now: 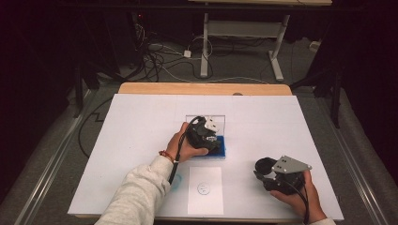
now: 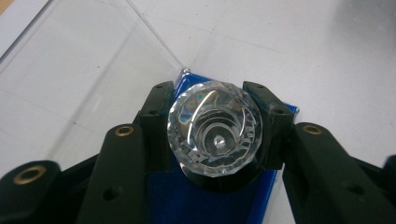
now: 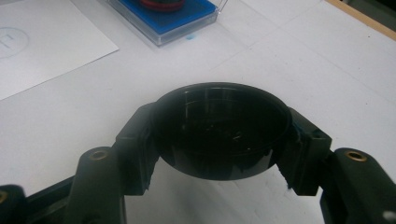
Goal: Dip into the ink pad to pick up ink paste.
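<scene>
Sitting in the blue-lined case (image 2: 275, 186), a faceted glass cap (image 2: 215, 127) is clamped by left tongs (image 2: 215, 135).

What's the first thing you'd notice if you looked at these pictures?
The sparkly clear faceted knob, pinched between the left gripper jaws right over the blue tray near the middle of the white table. Next, the round black cap clamped in the right gripper, held near the table's front right. A white paper sheet lies between the person's hands.
</scene>
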Available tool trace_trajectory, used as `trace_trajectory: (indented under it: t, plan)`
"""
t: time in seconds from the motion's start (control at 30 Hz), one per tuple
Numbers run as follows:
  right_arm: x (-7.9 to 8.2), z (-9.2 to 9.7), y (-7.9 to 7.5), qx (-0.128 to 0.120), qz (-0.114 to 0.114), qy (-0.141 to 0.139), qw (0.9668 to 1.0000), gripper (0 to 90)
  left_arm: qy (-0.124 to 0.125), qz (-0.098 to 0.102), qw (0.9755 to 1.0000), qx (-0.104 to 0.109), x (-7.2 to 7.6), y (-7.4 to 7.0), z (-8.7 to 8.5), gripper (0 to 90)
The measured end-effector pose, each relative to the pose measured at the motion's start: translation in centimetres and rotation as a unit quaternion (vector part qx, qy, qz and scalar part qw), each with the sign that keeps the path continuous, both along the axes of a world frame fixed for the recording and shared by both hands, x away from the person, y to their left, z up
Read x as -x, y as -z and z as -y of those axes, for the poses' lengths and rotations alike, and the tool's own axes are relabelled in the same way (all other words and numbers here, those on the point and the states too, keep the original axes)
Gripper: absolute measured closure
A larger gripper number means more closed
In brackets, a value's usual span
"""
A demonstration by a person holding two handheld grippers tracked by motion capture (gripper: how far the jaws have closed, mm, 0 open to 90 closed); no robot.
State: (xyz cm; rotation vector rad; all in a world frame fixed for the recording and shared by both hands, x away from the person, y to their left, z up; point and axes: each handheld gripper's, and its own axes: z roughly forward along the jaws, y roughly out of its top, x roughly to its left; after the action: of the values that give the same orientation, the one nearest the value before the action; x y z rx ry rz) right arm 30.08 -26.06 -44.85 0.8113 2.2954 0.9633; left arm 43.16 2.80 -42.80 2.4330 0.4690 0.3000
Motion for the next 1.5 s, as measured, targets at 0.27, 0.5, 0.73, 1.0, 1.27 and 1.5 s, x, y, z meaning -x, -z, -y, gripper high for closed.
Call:
trace_trajectory:
  t: [0.27, 0.5, 0.73, 1.0, 1.27, 1.5]
  plan:
    - [0.03, 0.08, -0.12, 0.000, 0.001, 0.002, 1.0000, 38.9, 0.002, 0.009, 0.9999, -0.003, 0.26, 0.24, 0.39, 54.7]
    - [0.08, -0.05, -0.13, 0.003, 0.003, -0.002, 1.0000, 38.9, -0.003, 0.001, 0.9999, 0.016, -0.01, 0.55, 0.20, 54.7]
    - [0.12, -0.19, -0.12, 0.002, 0.001, -0.001, 1.0000, 38.9, -0.001, -0.001, 1.0000, 0.003, 0.11, 0.38, 0.27, 54.7]
    - [0.09, -0.15, -0.07, 0.002, -0.001, 0.000, 1.0000, 38.9, 0.002, -0.005, 0.9999, -0.015, 0.06, 0.10, 0.48, 54.7]
    - [0.09, -0.15, -0.13, 0.000, 0.000, -0.001, 1.0000, 38.8, 0.003, -0.012, 0.9996, -0.024, -0.03, -0.07, 0.56, 54.7]
    - [0.11, -0.18, -0.13, -0.001, -0.001, 0.000, 1.0000, 38.8, 0.003, -0.014, 0.9995, -0.027, -0.07, -0.10, 0.59, 54.7]
